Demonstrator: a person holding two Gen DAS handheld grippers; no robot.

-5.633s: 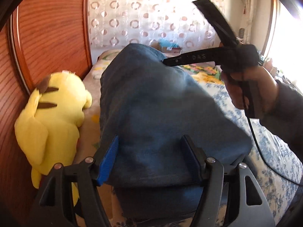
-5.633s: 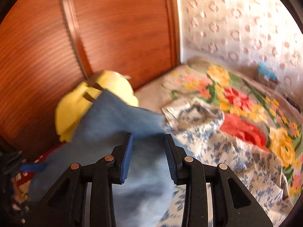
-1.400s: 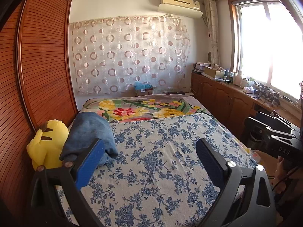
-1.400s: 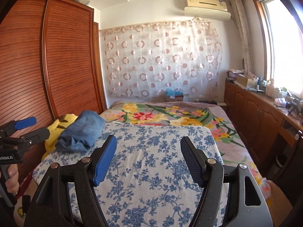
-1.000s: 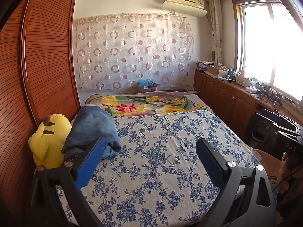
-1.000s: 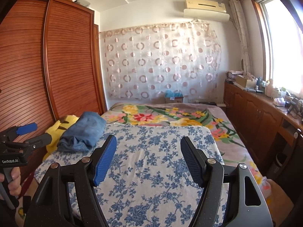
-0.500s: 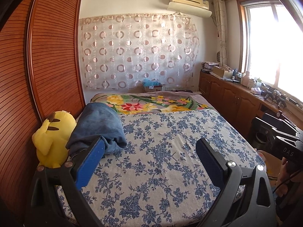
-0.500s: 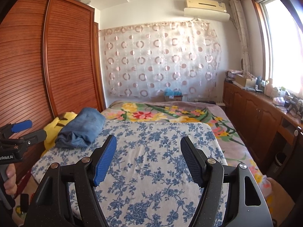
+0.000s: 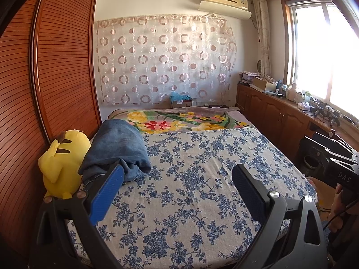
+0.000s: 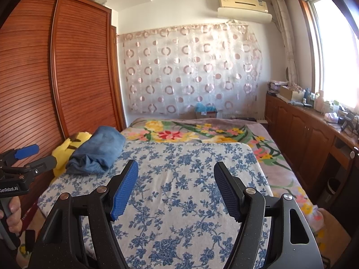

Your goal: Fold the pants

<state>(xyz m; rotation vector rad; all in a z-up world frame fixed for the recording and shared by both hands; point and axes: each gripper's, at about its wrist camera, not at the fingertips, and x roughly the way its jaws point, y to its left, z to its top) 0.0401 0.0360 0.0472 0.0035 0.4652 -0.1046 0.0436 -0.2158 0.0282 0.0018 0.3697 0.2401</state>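
The folded blue denim pants (image 9: pixel 116 148) lie in a bundle at the left edge of the bed, leaning against a yellow plush toy (image 9: pixel 60 163); the right wrist view shows the pants (image 10: pixel 96 150) at the same spot. My left gripper (image 9: pixel 177 179) is open and empty, held back from the bed, with the pants just beyond its left finger. My right gripper (image 10: pixel 175 179) is also open and empty, over the near part of the bed. The left gripper (image 10: pixel 24 157) appears from the side in the right wrist view, in a person's hand.
A blue-flowered cover (image 9: pixel 202 179) spreads over the bed, with a bright floral blanket (image 9: pixel 179 121) behind it. A wooden wardrobe (image 9: pixel 56 67) flanks the left side. Wooden cabinets (image 10: pixel 303 130) with clutter run under the window on the right.
Both grippers let go of the pants and pulled far back from the bed. In the last second the left view has drifted slightly nearer the pants; both stay open.
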